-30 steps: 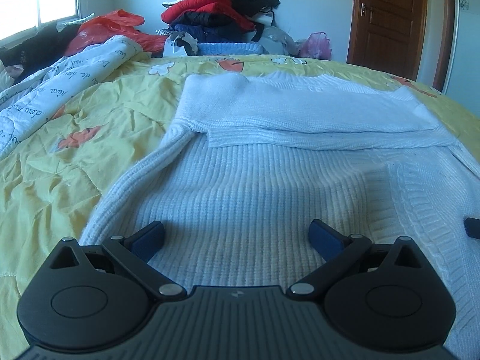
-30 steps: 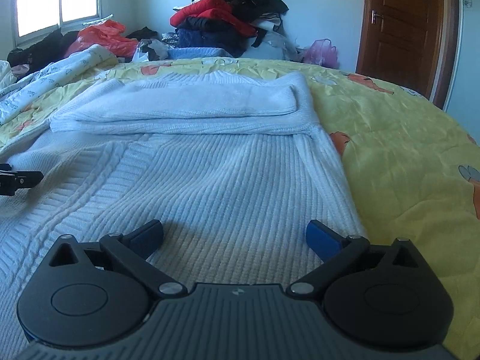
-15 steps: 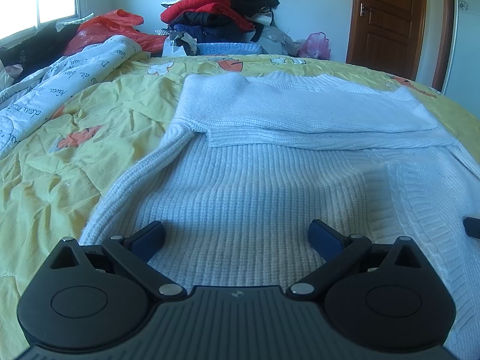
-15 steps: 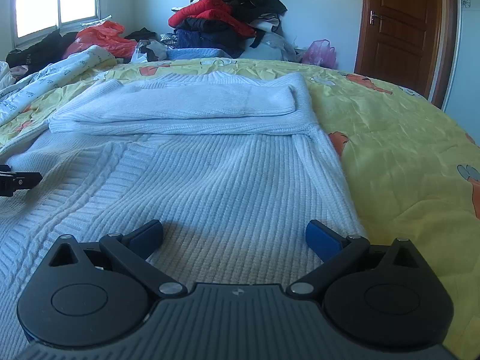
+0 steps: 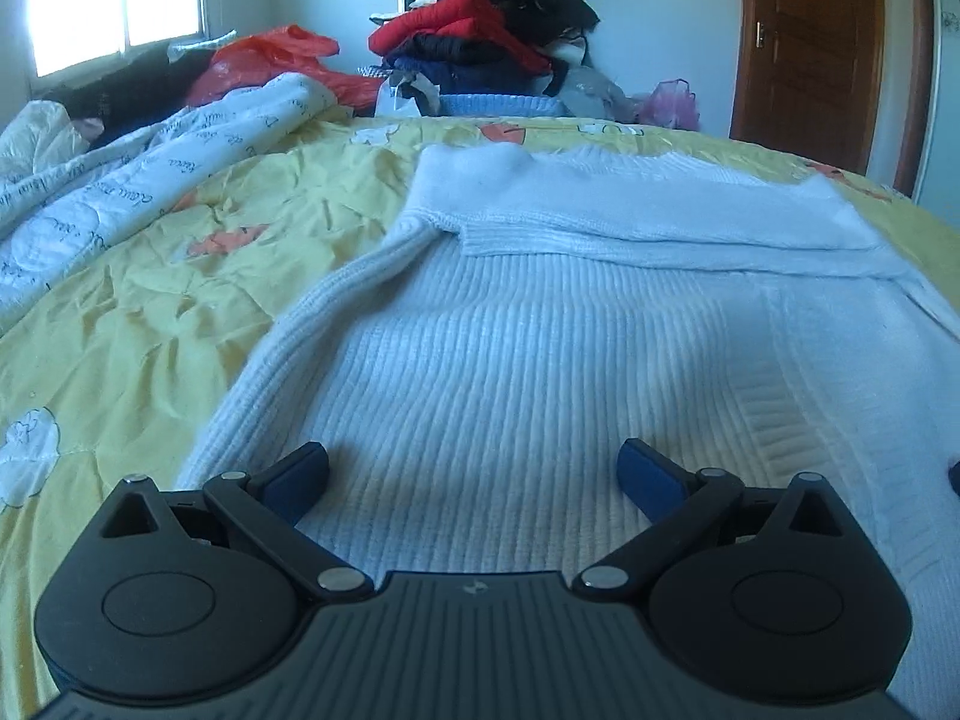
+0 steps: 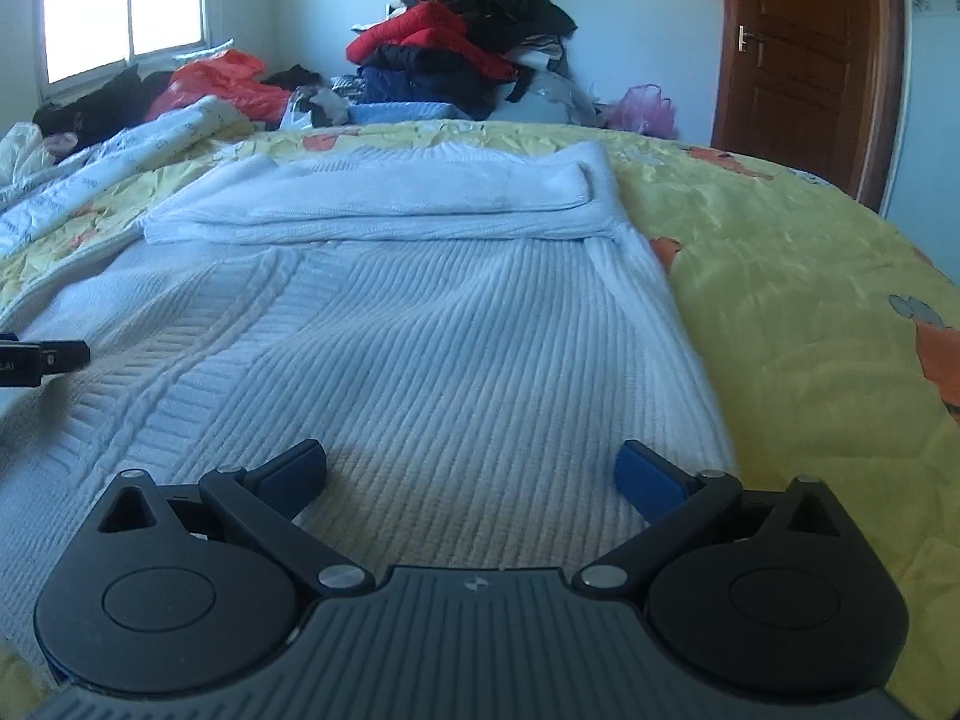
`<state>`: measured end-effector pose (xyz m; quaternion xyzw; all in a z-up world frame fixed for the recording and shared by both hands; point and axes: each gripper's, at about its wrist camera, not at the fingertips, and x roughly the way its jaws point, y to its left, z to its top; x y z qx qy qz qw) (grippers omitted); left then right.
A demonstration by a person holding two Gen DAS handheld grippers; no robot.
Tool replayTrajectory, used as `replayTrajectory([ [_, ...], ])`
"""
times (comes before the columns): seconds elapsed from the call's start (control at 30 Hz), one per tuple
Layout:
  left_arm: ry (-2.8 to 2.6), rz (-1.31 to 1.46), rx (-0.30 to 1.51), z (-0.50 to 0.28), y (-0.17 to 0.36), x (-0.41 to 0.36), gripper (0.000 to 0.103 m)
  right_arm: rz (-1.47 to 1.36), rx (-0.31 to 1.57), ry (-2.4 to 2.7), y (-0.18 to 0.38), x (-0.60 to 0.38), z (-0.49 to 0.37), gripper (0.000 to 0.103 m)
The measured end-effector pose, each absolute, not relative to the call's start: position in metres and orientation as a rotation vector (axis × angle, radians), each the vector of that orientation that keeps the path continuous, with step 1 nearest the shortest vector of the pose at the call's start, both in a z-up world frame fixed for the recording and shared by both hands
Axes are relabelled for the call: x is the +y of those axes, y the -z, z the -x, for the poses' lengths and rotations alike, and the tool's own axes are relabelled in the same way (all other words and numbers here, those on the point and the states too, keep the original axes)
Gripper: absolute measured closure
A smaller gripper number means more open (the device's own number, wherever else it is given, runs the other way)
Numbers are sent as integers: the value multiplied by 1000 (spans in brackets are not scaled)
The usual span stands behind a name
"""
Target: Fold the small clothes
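Observation:
A white ribbed knit sweater (image 5: pixel 540 360) lies flat on the yellow bedspread (image 5: pixel 150 312), its sleeves folded across the far part (image 5: pixel 648 210). My left gripper (image 5: pixel 474 474) is open and empty, low over the sweater's near left part. My right gripper (image 6: pixel 471 471) is open and empty, low over the sweater (image 6: pixel 420 330) near its right edge. The left gripper's tip shows at the left edge of the right wrist view (image 6: pixel 42 357).
A white printed quilt (image 5: pixel 120 192) lies bunched at the bed's left. A pile of red, black and blue clothes (image 5: pixel 486 48) stands beyond the bed's far edge. A brown door (image 6: pixel 804 54) is at the far right. The yellow bedspread (image 6: pixel 810 312) extends right of the sweater.
Both grippers have tilted or lifted slightly, so the view looks a little more down the sweater. The sweater has not moved and both grippers stay open.

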<state>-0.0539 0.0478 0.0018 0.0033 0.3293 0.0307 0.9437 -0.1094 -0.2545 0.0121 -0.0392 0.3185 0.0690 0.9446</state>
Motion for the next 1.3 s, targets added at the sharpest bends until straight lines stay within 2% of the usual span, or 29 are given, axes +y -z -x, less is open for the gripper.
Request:
replayTrajectory([
  [0.8, -75, -18, 672, 56, -3, 47, 0, 81, 649, -132, -11, -252, 110, 1],
  [1.07, -107, -125, 664, 95, -7, 31, 0, 88, 699, -96, -18, -248, 132, 0],
  [1.3, -6, -28, 692, 102, -9, 56, 0, 98, 677, -123, -16, -252, 145, 1],
])
